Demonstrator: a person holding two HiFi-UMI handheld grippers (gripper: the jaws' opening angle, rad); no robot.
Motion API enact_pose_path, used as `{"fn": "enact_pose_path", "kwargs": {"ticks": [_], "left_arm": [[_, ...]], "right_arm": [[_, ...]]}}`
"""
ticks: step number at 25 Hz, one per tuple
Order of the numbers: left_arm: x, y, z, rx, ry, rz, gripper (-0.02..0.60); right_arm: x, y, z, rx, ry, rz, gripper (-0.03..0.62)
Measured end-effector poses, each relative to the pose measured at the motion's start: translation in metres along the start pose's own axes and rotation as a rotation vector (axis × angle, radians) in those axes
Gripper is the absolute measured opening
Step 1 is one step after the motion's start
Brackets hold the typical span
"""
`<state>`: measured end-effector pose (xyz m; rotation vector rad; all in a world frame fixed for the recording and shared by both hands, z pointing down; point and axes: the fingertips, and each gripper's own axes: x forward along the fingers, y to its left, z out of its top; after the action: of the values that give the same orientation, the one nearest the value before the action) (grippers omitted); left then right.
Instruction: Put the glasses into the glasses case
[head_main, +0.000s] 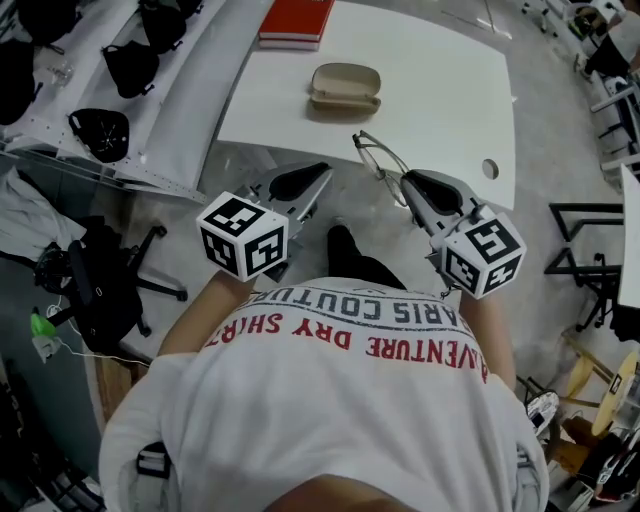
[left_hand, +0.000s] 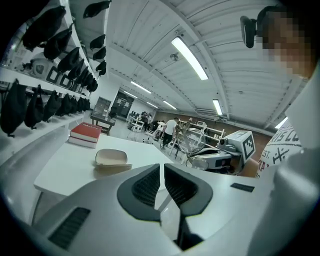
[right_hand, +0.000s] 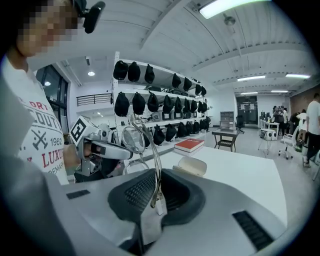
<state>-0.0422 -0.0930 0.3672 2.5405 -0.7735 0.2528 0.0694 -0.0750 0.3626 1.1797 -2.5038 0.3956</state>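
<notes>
Nearer the person than the glasses case (head_main: 345, 86), which lies on the white table (head_main: 440, 90), both grippers hover about the table's near edge.

Right gripper (head_main: 408, 186): closed on one thin temple arm of the glasses (head_main: 378, 158). The lenses project toward the case with nothing under them.

Left gripper (head_main: 322, 174): jaws drawn together on nothing, beside the right one and about as far from the case.

Beyond the case, a red book (head_main: 297, 22) sits at the table's far edge.

Likely failure points, as judgements:

(a) The hold is on a slim, smooth wire well back from the frame's weight. A quick move toward the case could let the arm twist or slip between the pads, or fold at its hinge, and the frame would swing.

(b) The case looks closed, though its lid cannot be read with certainty. If it is shut, lowering the glasses onto it achieves nothing, so the left gripper would first have to open it.

(c) The case seems light and the table smooth. A push on its rim could slide it away, toward the book, rather than open it.

(d) The lenses lead, so a low approach could knock them on the case rim. A splayed temple arm could also catch there and keep the frame from seating.
</notes>
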Motion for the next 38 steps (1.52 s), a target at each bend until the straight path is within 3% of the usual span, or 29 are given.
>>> {"fn": "enact_pose_path", "kwargs": {"ticks": [24,38], "left_arm": [[0.078,0.116,0.037,-0.098,0.032,0.115,0.048],[0.101,0.182,0.040,-0.159,0.057,0.211,0.048]], "right_arm": [[0.126,-0.110,0.026,-0.006,0.098,0.106,0.044],[0.204,-0.150,0.018,-0.139,0.235,0.181,0.046]]}}
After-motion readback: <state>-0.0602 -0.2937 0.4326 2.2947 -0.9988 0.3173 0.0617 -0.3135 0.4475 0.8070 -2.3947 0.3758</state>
